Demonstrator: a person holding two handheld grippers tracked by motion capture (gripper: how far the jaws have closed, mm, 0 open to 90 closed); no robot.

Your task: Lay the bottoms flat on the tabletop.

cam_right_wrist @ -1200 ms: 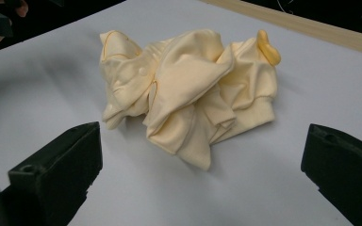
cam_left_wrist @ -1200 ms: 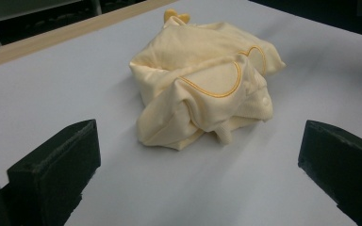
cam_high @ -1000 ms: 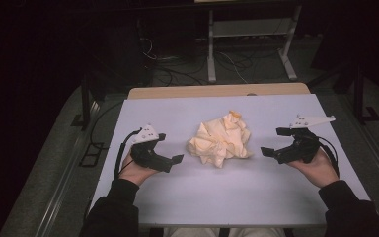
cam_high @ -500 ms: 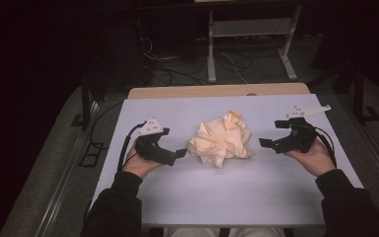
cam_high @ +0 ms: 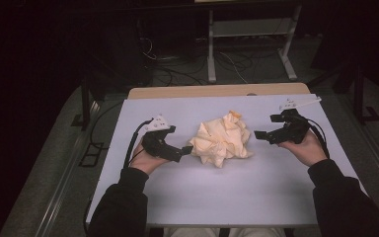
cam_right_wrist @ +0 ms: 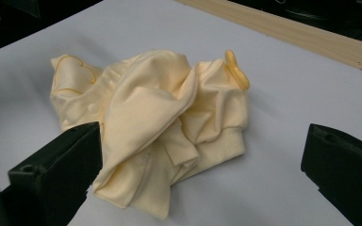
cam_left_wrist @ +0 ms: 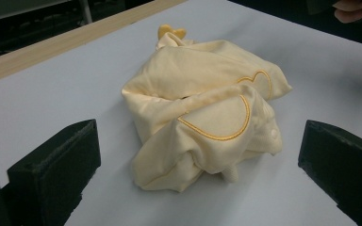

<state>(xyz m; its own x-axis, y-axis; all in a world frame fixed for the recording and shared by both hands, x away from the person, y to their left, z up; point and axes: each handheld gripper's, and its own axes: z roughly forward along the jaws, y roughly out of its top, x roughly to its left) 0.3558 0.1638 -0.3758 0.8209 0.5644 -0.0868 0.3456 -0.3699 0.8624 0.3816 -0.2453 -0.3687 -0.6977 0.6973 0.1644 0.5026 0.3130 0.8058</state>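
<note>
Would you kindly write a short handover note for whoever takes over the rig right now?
Left tool: open, holding nothing, its tip right at the left edge of the crumpled yellow garment; whether it touches cannot be told.
Right tool: open, holding nothing, a short gap from the garment's right side.
The garment lies bunched in the middle of the white table, a heart outline stitched on one fold and ribbed cuffs showing.
Done: both tools are lined up on either side of the heap.
Left: nothing is gripped yet; probably take hold of an edge on each side and spread the garment out.
</note>
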